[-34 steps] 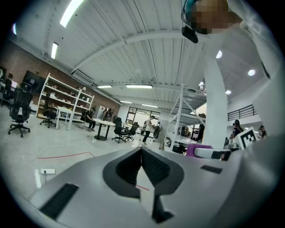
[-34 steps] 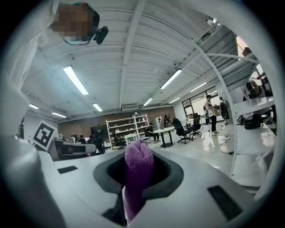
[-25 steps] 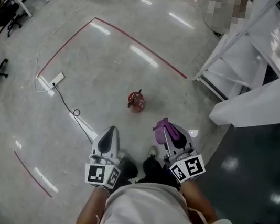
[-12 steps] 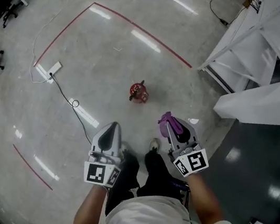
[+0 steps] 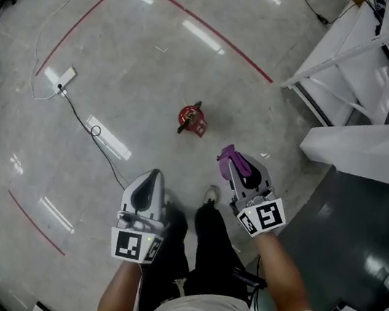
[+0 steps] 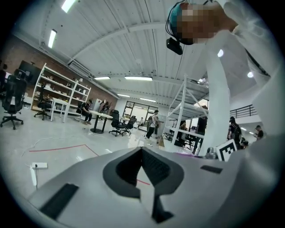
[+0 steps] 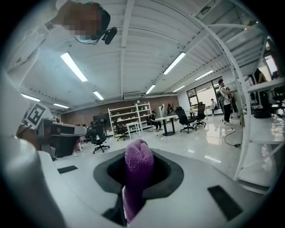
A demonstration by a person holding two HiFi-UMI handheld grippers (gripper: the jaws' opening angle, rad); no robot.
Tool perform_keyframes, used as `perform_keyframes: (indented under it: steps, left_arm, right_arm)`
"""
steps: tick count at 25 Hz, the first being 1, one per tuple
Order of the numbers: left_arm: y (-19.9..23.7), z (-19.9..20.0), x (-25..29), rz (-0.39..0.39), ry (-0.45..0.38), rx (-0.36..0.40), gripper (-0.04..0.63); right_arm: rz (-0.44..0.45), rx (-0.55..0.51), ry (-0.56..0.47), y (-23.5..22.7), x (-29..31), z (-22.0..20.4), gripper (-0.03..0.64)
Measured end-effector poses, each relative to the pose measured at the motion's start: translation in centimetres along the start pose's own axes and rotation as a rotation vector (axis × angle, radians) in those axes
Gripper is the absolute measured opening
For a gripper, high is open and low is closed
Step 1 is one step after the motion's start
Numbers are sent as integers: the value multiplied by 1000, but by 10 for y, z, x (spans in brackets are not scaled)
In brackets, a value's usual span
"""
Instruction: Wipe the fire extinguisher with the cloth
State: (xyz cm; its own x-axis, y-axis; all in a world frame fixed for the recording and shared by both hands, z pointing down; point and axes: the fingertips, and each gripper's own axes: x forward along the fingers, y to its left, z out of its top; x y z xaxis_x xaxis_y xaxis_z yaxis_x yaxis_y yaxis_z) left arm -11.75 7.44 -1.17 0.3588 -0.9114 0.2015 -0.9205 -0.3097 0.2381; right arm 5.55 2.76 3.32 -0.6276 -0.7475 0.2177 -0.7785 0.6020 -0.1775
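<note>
A small red fire extinguisher [image 5: 193, 120] stands on the pale floor ahead of me, seen from above in the head view. My right gripper [image 5: 229, 160] is shut on a purple knitted cloth [image 7: 137, 171], whose folded end [image 5: 226, 153] sticks out of the jaws, a short way right of and nearer than the extinguisher. My left gripper [image 5: 151, 178] hangs lower left of it, jaws closed together with nothing between them [image 6: 143, 167]. Both grippers point level across the room, so neither gripper view shows the extinguisher.
A black cable [image 5: 92, 129] runs from a white floor socket [image 5: 65, 78] toward my feet. Red tape lines [image 5: 202, 23] mark the floor. White racking [image 5: 359, 53] and a dark mat [image 5: 336, 234] stand on the right. People and office chairs are far off in the gripper views.
The view has shifted forward; the extinguisher sits slightly higher in frame. Both grippers stay close to my body, the right one still holding the cloth.
</note>
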Motion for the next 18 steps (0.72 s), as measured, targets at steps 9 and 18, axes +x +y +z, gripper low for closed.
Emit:
perform_keyframes:
  steps: [9,18]
  left_arm:
    - [46,-70,16,39,4,-62,5]
    - [70,-168,63,28,-72,-58,5]
  right_arm:
    - [56,-26,34,-44,90,-111,67]
    - [42,-39,5,-68,140,-203,67]
